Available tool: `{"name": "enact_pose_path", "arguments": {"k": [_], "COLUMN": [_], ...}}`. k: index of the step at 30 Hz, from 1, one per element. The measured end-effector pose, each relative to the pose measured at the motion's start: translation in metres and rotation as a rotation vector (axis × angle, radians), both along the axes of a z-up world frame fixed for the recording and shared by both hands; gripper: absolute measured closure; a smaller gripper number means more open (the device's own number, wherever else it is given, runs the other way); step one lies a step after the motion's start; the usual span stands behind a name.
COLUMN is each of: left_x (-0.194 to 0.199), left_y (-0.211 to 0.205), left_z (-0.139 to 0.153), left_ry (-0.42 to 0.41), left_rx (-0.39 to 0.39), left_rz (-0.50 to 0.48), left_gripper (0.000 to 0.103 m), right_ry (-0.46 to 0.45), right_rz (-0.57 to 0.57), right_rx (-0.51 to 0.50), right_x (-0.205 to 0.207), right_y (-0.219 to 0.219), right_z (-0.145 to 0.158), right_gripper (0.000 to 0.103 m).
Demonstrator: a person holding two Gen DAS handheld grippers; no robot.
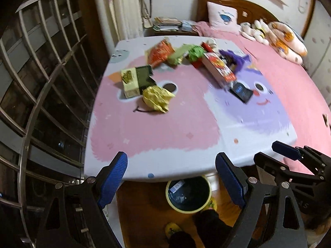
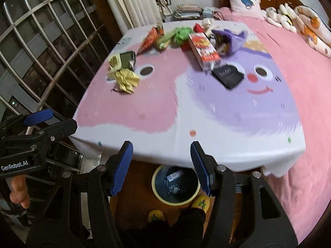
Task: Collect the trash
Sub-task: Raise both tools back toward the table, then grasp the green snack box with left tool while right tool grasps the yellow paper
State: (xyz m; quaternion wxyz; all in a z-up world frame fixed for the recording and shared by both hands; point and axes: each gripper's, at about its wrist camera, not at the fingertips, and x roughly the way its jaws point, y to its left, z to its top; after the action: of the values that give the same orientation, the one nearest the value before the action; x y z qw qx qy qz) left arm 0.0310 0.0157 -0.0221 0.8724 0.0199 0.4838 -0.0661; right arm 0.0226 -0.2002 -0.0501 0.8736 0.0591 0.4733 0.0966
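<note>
1. Both tools stand wide apart and carry nothing: the left tool [image 1: 173, 177] and the right tool [image 2: 161, 165] hover at the near edge of the bench [image 1: 165, 144], above the bin.
2. Bench, the largest item, is draped in a pink and purple cartoon cloth; all uncollected trash lies on its far half, well apart from either tool.
3. Bin [image 1: 188, 194], on the floor just below the near bench edge, already holds a few pieces, among them a small wrapper; by this evidence the task appears begun but mostly undone.
4. Red carton [image 1: 218, 69] lies toward the far right, with a purple bag [image 1: 235, 59] just behind it and a black packet [image 1: 241, 91] at its near end.
5. Green-and-cream box [image 1: 134, 80] sits at the left, touching the crumpled yellow wrapper [image 1: 158, 98], the nearest piece and a likely next pick.
6. Orange bag [image 1: 160, 52] and green wrappers [image 1: 186, 53] lie along the far edge.
7. View differences: the right wrist view alone shows a bare hand [image 2: 19, 192] under the left tool's handle; the left wrist view shows the right tool from the side, with no hand visible. Both views are motion-blurred.
</note>
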Motion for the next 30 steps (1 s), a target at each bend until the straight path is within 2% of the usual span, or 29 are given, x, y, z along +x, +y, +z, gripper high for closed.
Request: {"name": "enact_pose_path", "arguments": {"k": [7, 11, 14, 21, 26, 30], "left_x": [0.031, 0.046, 0.057, 0.068, 0.082, 0.107], "left_y": [0.005, 0.002, 0.0, 0.013, 0.032, 0.056], "left_z": [0.015, 0.024, 0.029, 0.025, 0.011, -0.005], "left_ry": [0.009, -0.021, -0.036, -0.028, -0.004, 0.032], "left_rx": [-0.028, -0.008, 0.037, 0.046, 0.051, 0.042], "left_rz": [0.116, 0.185, 0.247, 0.353, 0.36, 0.311], "left_gripper": [0.014, 0.014, 0.016, 0.016, 0.016, 0.016], "right_ry": [-0.033, -0.058, -0.05, -0.053, -0.022, 0.009], "right_rz": [0.106, 0.202, 0.267, 0.399, 0.418, 0.409], "right_rx": [-0.014, -0.015, -0.008, -0.01, -0.01, -0.041], "right_x": [0.05, 0.085, 0.111, 0.152, 0.177, 0.196], "right_y": [0.004, 0.007, 0.013, 0.039, 0.067, 0.093], "right_z": [0.015, 0.023, 0.024, 0.015, -0.001, -0.018], "right_gripper": [0.048, 0.048, 0.048, 0.048, 0.048, 0.045]}}
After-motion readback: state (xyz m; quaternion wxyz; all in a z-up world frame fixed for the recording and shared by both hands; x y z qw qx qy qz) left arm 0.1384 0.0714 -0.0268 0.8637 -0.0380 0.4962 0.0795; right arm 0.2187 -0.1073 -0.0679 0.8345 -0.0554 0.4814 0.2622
